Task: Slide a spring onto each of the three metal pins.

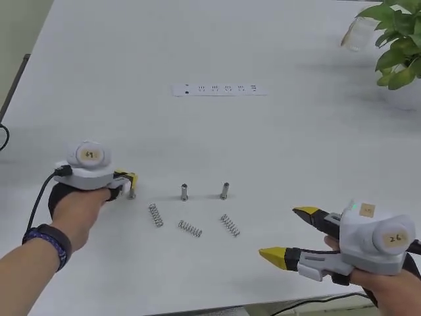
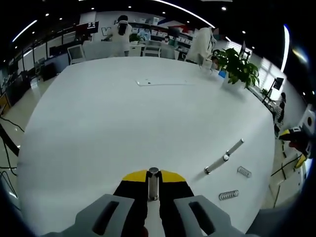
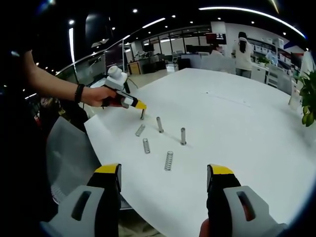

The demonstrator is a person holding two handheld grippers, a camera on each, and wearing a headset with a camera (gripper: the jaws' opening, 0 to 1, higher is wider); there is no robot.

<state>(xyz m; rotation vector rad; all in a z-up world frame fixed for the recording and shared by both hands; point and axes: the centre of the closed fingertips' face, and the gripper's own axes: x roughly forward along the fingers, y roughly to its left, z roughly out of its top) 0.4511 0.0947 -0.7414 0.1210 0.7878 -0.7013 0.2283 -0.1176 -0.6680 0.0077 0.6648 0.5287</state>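
Note:
Three short metal pins stand in a row near the front of the white table (image 1: 210, 138). My left gripper (image 1: 125, 179) (image 2: 153, 176) is shut on the leftmost pin (image 1: 131, 193) (image 2: 153, 183); the right gripper view shows that gripper (image 3: 137, 104) on its pin (image 3: 142, 115). The middle pin (image 1: 184, 191) (image 3: 159, 124) and right pin (image 1: 225, 191) (image 3: 182, 136) stand free. Three springs lie flat in front of them: left spring (image 1: 155, 214) (image 3: 140, 130), middle spring (image 1: 189, 228) (image 3: 146, 145), right spring (image 1: 229, 224) (image 3: 169, 160). My right gripper (image 1: 289, 232) (image 3: 164, 173) hovers open, right of the springs, holding nothing.
A white power strip (image 1: 219, 89) lies farther back at the table's middle. A leafy plant (image 1: 398, 39) and a clear container (image 1: 360, 33) stand at the far right corner. The table's front edge runs just below the springs.

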